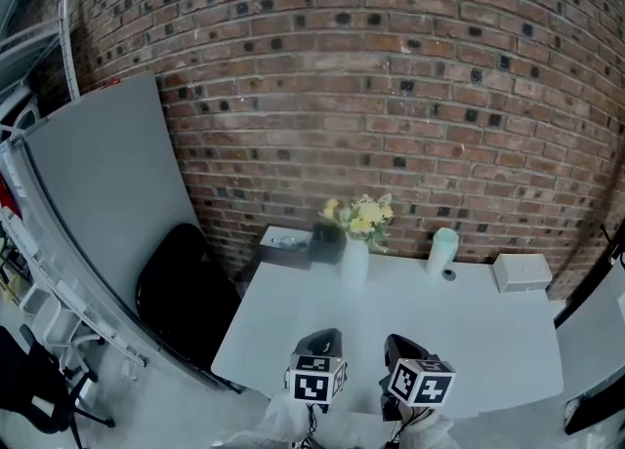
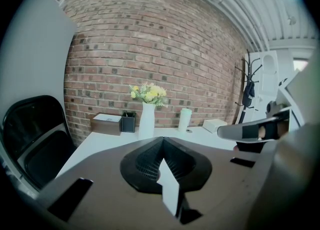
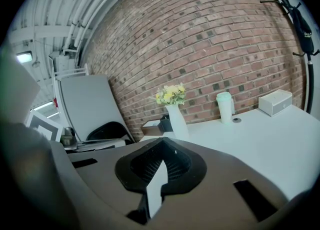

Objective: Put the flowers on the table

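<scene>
Here, flowers point(image 1: 359, 213) upright in a white vase point(image 1: 354, 264) on the table point(image 1: 469, 330), at its far edge, a little left of the middle. Yellow and white blooms with green leaves.

Just left of the vase, a black pot point(image 1: 327, 242); touching it or only close, cannot tell. Left again, toward the far left corner, a brown box point(image 1: 283, 245) with a white top. Right of the vase along the same far edge, a pale cup point(image 1: 442, 250), apart from the vase. Beyond it, near the far right corner, a white box point(image 1: 520, 271). Behind all 5, a brick wall point(image 1: 410, 66).

Off the left edge of the table, a black chair point(image 1: 181, 291), with a grey board point(image 1: 107, 193) leaning behind it.

Left gripper point(image 1: 320, 340) over the near edge, well apart from the vase and pointing toward the far edge. Jaws pressed together, nothing between them. Right gripper point(image 1: 402, 347) just beside it at the same near edge, aimed the same way. Jaws likewise closed and empty. Near half of the tabletop bare between the 2 grippers and the row at the far edge.
</scene>
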Motion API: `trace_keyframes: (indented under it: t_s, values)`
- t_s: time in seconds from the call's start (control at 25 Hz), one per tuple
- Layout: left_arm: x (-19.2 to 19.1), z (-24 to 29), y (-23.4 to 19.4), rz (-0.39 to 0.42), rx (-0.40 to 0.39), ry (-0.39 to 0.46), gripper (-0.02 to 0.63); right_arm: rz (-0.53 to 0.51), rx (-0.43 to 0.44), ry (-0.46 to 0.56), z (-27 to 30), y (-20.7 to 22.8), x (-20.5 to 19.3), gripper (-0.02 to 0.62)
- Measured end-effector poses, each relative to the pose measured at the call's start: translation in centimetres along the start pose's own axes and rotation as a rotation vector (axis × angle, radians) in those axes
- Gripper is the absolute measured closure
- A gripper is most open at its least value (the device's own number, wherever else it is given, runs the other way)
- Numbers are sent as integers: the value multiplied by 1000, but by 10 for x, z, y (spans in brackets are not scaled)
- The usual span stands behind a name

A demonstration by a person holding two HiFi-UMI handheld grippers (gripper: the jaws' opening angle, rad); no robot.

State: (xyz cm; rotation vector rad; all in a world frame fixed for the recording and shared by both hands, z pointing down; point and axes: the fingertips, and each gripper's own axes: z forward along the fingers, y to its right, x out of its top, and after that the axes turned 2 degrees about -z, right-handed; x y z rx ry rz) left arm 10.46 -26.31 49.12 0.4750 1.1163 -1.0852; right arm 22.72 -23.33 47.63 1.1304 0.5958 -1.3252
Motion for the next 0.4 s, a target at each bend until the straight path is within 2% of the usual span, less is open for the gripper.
trace_keyframes:
  t_s: [0.4]
  values:
    - [3,2,-9,2,-20,6,597,-6,-10,-2,6,-7,2,572]
